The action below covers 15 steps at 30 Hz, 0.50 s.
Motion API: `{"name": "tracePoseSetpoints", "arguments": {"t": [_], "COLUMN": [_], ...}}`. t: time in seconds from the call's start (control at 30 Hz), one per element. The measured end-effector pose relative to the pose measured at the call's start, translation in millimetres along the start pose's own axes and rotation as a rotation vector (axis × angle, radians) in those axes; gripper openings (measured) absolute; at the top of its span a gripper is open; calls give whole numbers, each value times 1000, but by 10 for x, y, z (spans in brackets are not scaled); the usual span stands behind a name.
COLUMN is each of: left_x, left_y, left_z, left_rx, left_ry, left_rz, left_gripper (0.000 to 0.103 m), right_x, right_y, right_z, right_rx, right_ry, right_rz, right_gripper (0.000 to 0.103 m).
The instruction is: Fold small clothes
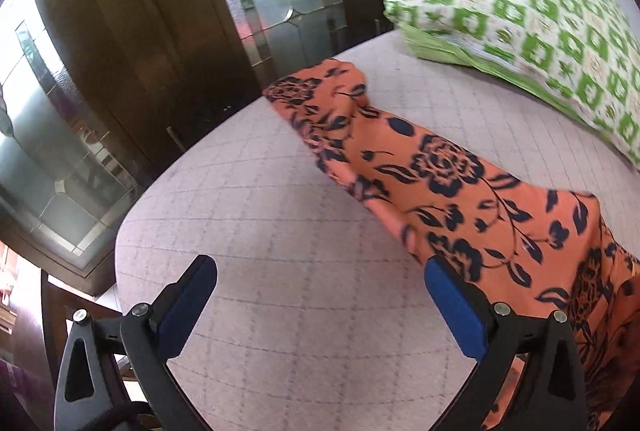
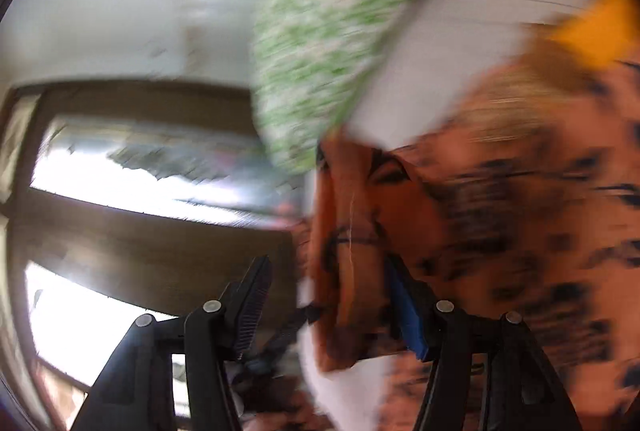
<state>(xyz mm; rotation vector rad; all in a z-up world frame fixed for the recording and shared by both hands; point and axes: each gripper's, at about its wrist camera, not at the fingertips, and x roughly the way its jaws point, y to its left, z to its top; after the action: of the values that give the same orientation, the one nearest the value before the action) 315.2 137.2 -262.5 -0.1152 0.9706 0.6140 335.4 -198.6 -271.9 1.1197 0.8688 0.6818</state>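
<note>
An orange garment with dark blue flowers (image 1: 440,175) lies stretched across the grey quilted bed (image 1: 280,199), from the far middle toward the near right. My left gripper (image 1: 320,283) is open and empty above the bed; its right finger (image 1: 456,307) is beside the cloth's near edge. The right wrist view is blurred by motion. There my right gripper (image 2: 328,295) has its jaws apart, with a fold of the orange garment (image 2: 360,231) between the fingers against the right pad (image 2: 404,311). I cannot tell if the pads pinch it.
A green and white patterned pillow (image 1: 532,31) lies at the far right of the bed and shows blurred in the right wrist view (image 2: 332,31). Dark wooden doors with glass panes (image 1: 168,43) stand beyond the bed's left edge. Something yellow (image 2: 600,27) shows at the right.
</note>
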Motion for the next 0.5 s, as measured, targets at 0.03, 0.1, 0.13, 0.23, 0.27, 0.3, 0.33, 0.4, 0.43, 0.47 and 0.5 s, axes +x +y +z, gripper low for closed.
{"name": "tracePoseSetpoints", "arguments": {"t": [0.03, 0.1, 0.13, 0.23, 0.27, 0.3, 0.33, 0.4, 0.43, 0.47, 0.5], "left_x": [6, 13, 16, 33, 41, 48, 54, 48, 33, 19, 9], "left_y": [43, 96, 113, 78, 50, 14, -33, -120, -206, -273, -348], "left_z": [12, 24, 27, 19, 12, 1, -11, -37, -62, -81, -101], "left_rx": [-12, -28, -35, -21, -12, -2, 11, 31, 50, 68, 88], "left_ry": [-3, -2, 2, 16, 20, 25, 33, 44, 48, 52, 55], "left_rz": [5, 3, -8, -25, -27, -31, -42, -76, -112, -136, -153], "left_gripper": [103, 103, 103, 103, 103, 103, 103, 103, 103, 103, 103], "right_x": [48, 73, 64, -67, -134, -273, -403, -718, -901, -1060, -1260], "right_y": [160, 328, 363, 304, 257, 148, 57, -152, -286, -414, -559], "right_z": [-37, -73, -87, -84, -57, -38, -10, 55, 77, 132, 156], "right_rx": [-43, -111, -139, -178, -171, -160, -150, -125, -105, -78, -44], "right_ry": [9, 9, 3, -27, -36, -58, -80, -138, -174, -210, -251], "right_rz": [17, -10, -41, -156, -181, -219, -251, -319, -345, -368, -392], "right_gripper": [62, 62, 62, 62, 62, 62, 62, 58, 56, 48, 42]}}
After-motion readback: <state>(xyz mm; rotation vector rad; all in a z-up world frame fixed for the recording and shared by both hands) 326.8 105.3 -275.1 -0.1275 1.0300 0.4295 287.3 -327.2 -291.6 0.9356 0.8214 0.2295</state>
